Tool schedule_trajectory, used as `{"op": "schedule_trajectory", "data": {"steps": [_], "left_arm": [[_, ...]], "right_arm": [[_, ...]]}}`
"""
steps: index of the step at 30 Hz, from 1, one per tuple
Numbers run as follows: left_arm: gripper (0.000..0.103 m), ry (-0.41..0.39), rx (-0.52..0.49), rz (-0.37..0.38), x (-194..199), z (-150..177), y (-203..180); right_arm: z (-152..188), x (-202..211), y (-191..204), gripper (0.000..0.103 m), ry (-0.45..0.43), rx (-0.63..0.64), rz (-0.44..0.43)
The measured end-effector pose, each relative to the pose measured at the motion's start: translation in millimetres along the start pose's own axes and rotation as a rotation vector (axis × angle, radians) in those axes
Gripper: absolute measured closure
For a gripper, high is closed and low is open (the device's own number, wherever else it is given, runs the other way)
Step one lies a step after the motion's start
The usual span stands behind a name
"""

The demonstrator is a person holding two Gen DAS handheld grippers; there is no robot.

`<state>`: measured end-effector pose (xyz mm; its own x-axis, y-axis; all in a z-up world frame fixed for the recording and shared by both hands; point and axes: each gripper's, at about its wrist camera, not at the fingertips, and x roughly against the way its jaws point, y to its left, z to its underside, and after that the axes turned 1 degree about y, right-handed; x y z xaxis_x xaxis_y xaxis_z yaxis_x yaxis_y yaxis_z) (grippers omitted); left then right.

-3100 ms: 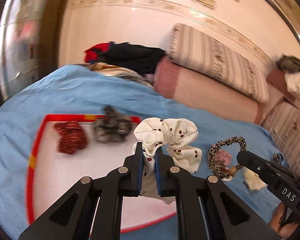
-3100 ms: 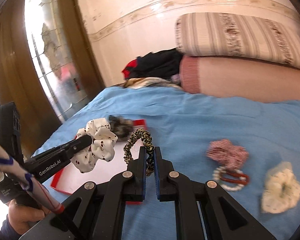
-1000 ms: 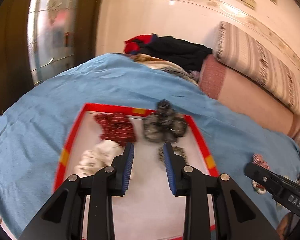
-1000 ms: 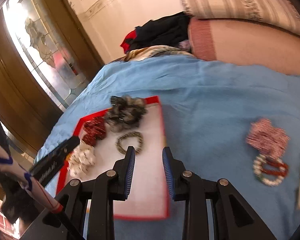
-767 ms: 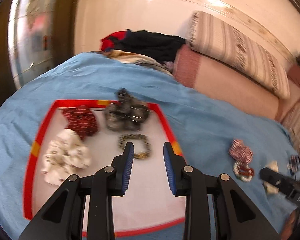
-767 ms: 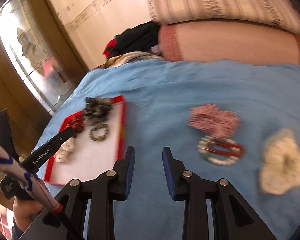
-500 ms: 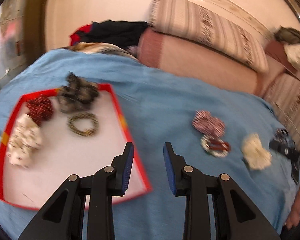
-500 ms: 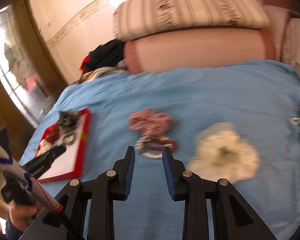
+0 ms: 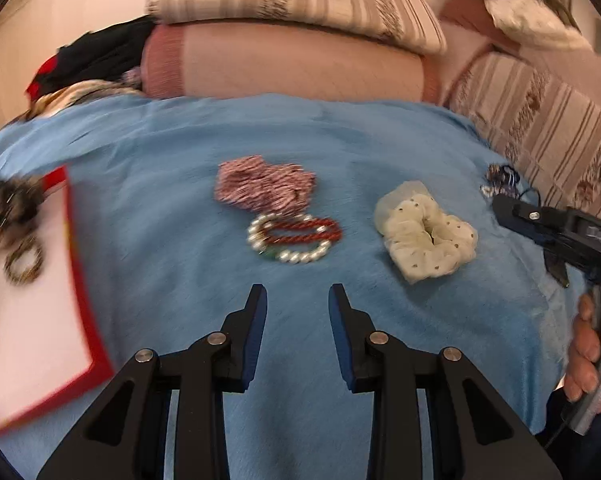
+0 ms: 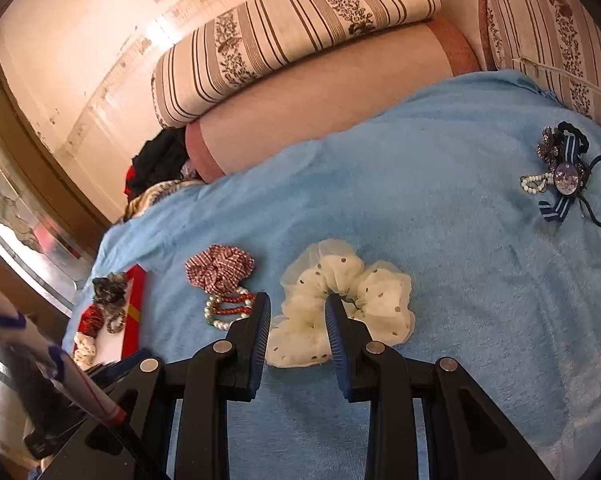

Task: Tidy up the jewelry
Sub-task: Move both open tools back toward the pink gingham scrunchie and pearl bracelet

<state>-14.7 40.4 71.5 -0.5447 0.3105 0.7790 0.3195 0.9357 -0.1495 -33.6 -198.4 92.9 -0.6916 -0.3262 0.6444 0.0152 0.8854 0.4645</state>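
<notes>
A red-rimmed white tray (image 9: 82,292) lies at the left on a blue blanket and holds several scrunchies and a leopard hair tie (image 9: 23,261). On the blanket lie a red-white striped scrunchie (image 9: 262,187), a pearl bracelet (image 9: 296,236) with a red bead bracelet (image 9: 304,231), and a cream dotted scrunchie (image 9: 424,236). My left gripper (image 9: 296,300) is open and empty, just short of the bracelets. My right gripper (image 10: 298,308) is open, its fingertips straddling the left part of the cream scrunchie (image 10: 340,304).
A cluster of dark hair ties, a blue striped ribbon and a brooch (image 10: 564,172) lies at the far right of the blanket. Pink and striped bolsters (image 10: 320,80) line the back. A pile of clothes (image 9: 96,60) sits at the back left.
Both grippers let go of the white cherry scrunchie and the leopard hair tie in the tray, then swung right. My right gripper has come down over the cream scrunchie.
</notes>
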Motion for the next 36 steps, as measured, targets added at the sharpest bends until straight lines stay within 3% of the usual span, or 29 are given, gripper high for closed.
{"op": "schedule_trajectory", "data": {"steps": [8,17,26,30,34,36], "left_arm": [[0.078,0.09,-0.103,-0.027,-58,-25,-16],[0.084,0.117,-0.167,-0.088,-90,-39,-23],[0.082,0.207,-0.206,-0.052,-116,-57,-22],[0.081,0.175,-0.193,-0.047,-117,-57,-21],[0.103,0.075,-0.116,-0.095,-110,-44,-19],[0.103,0.048,-0.067,-0.069,-100,-40,-17]], "right_arm": [[-5,11,-22,0.072,-0.021,-0.058,-0.033],[-5,15,-28,0.072,-0.012,-0.084,-0.087],[-7,12,-29,0.072,-0.006,-0.095,-0.1],[-9,10,-30,0.072,-0.002,-0.098,-0.095],[-9,8,-33,0.072,-0.003,-0.109,-0.078],[-9,8,-34,0.072,-0.004,-0.115,-0.07]]}}
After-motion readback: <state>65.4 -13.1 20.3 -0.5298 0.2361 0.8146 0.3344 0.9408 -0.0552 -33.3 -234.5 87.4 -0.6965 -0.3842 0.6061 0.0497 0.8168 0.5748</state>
